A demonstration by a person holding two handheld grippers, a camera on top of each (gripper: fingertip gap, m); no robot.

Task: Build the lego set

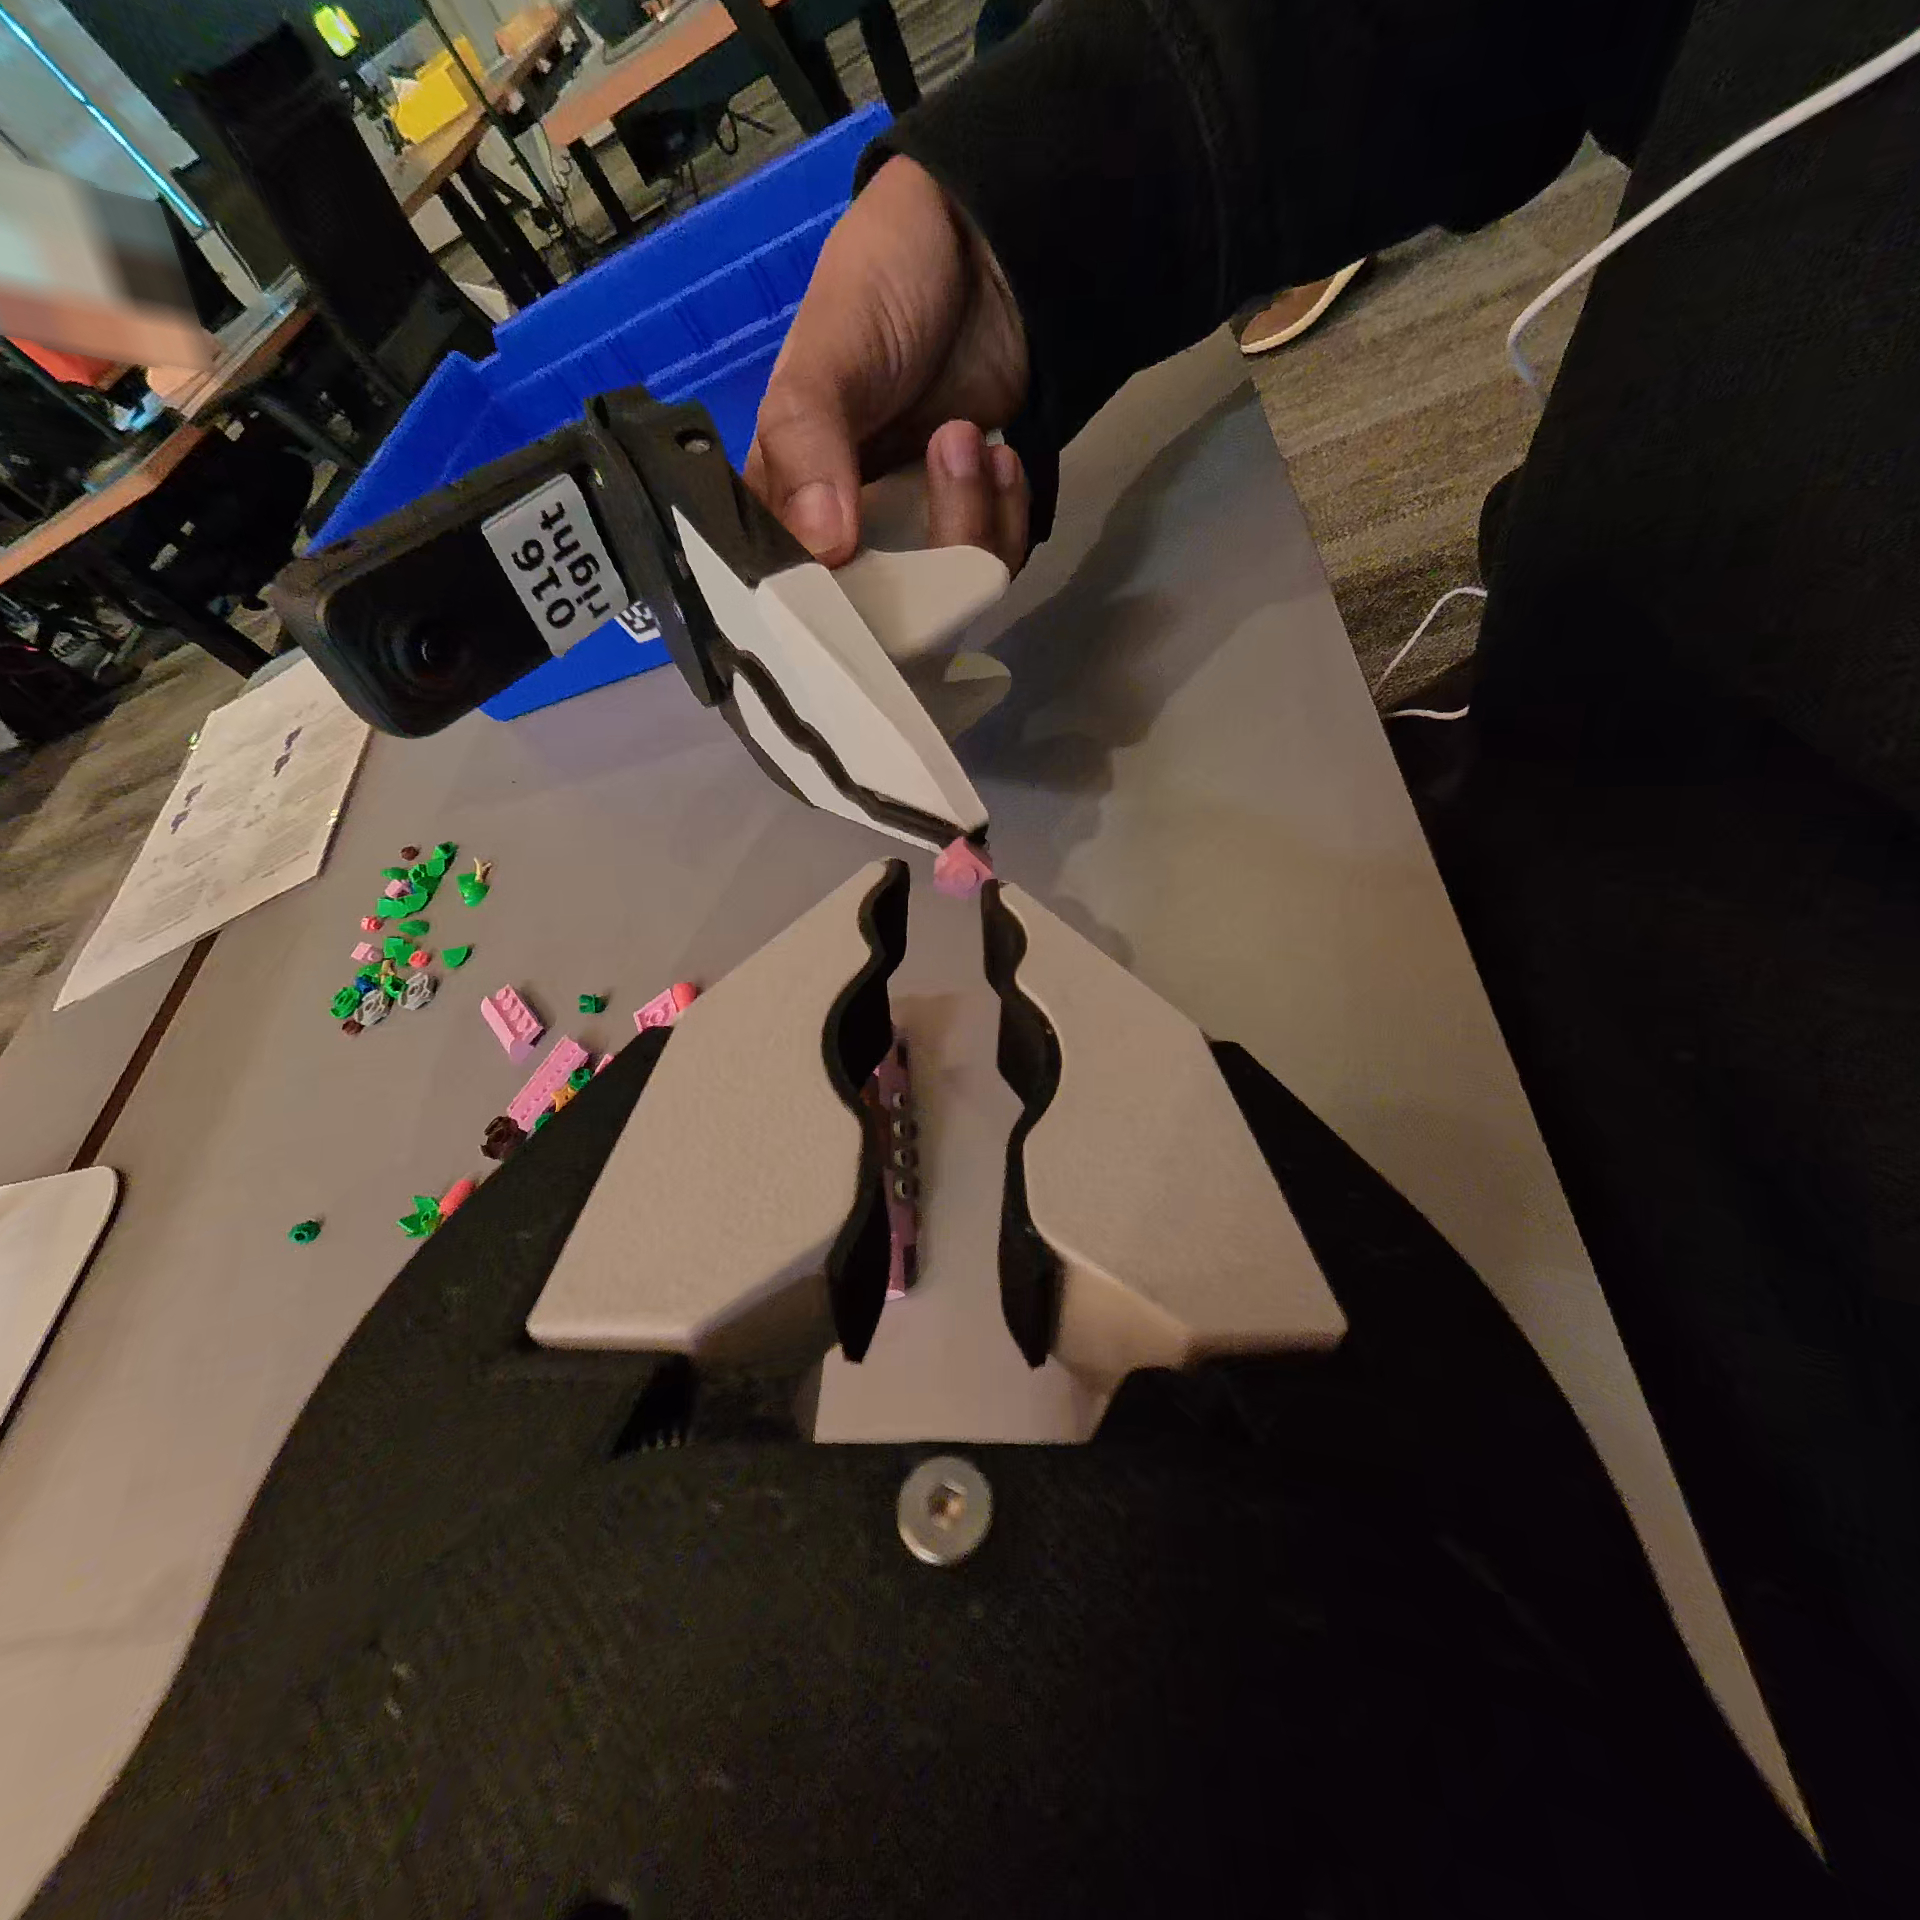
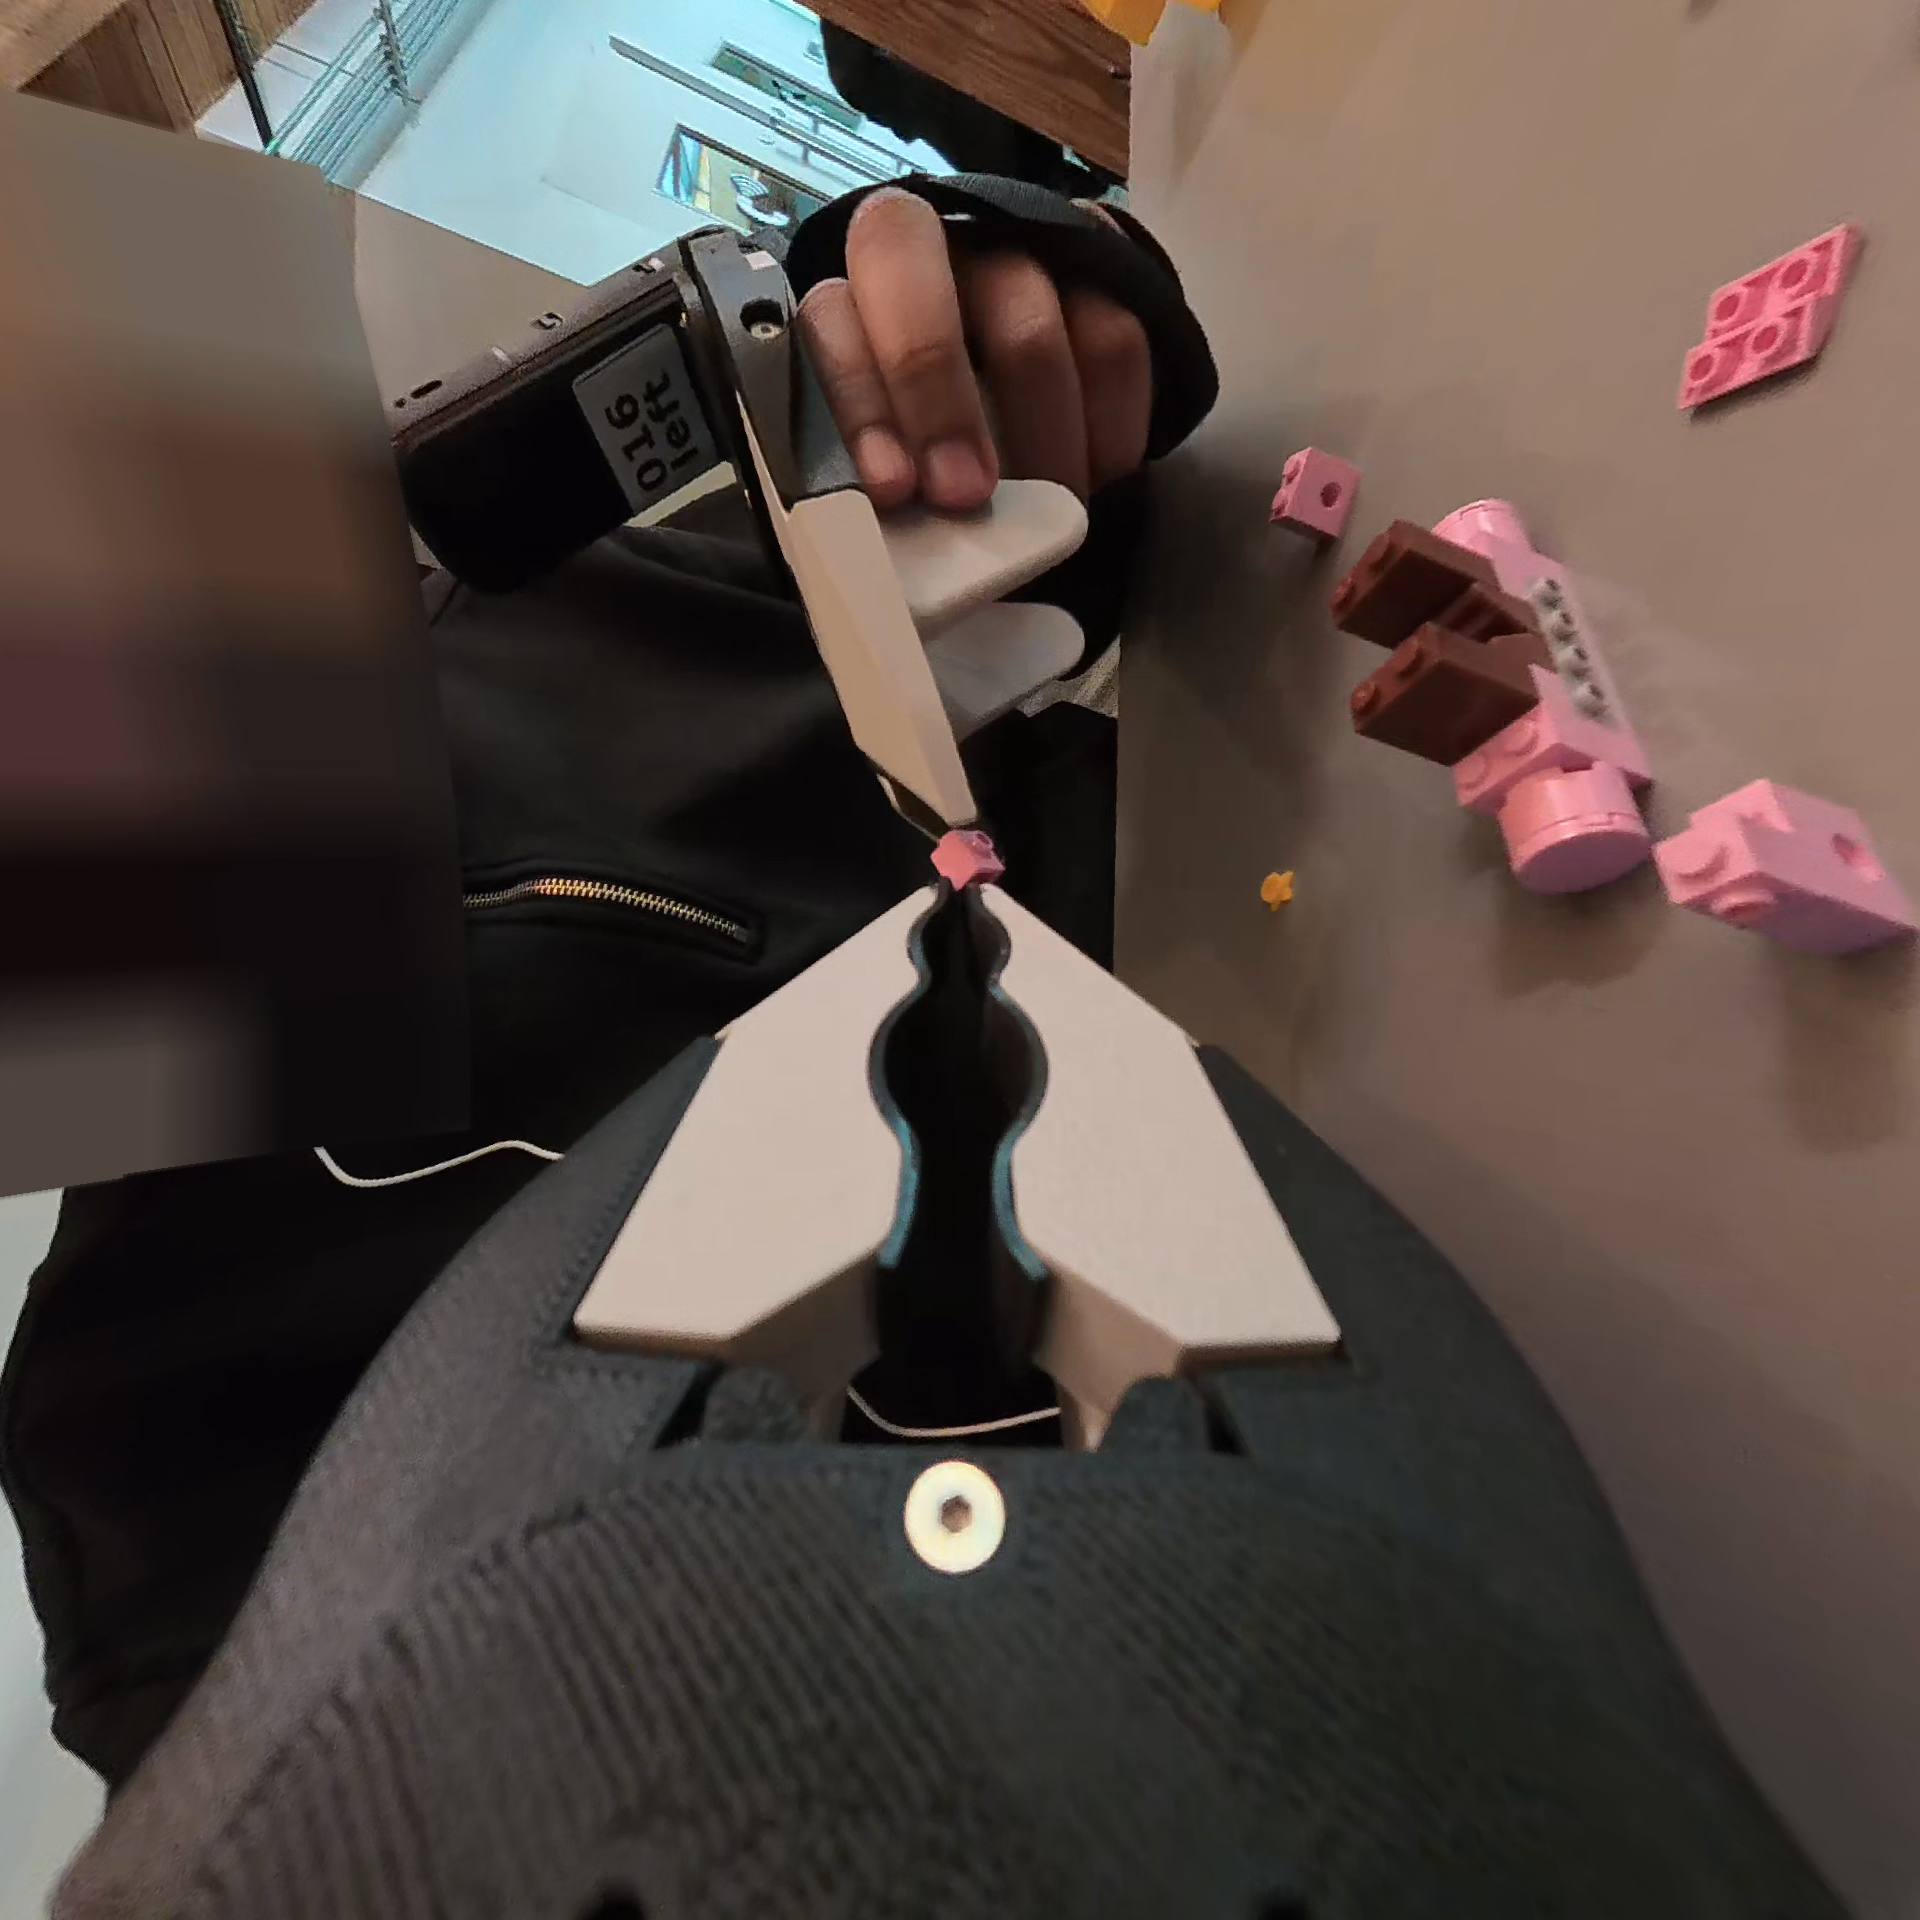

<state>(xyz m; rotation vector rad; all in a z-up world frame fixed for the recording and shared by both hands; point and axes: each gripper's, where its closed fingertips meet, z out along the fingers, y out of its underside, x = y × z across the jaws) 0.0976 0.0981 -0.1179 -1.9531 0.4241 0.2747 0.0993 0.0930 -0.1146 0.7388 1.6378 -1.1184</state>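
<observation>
Right hand-held gripper (image 2: 961, 902) closed, pinching small pink brick (image 2: 966, 858). Left hand-held gripper (image 1: 943, 883) slightly apart, tips flanking same brick at 12 o'clock.

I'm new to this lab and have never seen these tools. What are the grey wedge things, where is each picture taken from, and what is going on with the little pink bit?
No robot here: a person holds a hand-operated gripper in each hand, each carrying a wide-angle camera that looks along its two grey fingers. One picture comes from the left gripper, the other from the right gripper, so each also shows the other tool and the hand holding it.

Between the two tips is a small pink piece. The right gripper is shut on it; the left gripper's fingers stand apart, one beside it.

On the grey table lie scattered green and pink bricks, a partly built pink and brown model, and a paper instruction sheet. A blue bin stands behind.
</observation>
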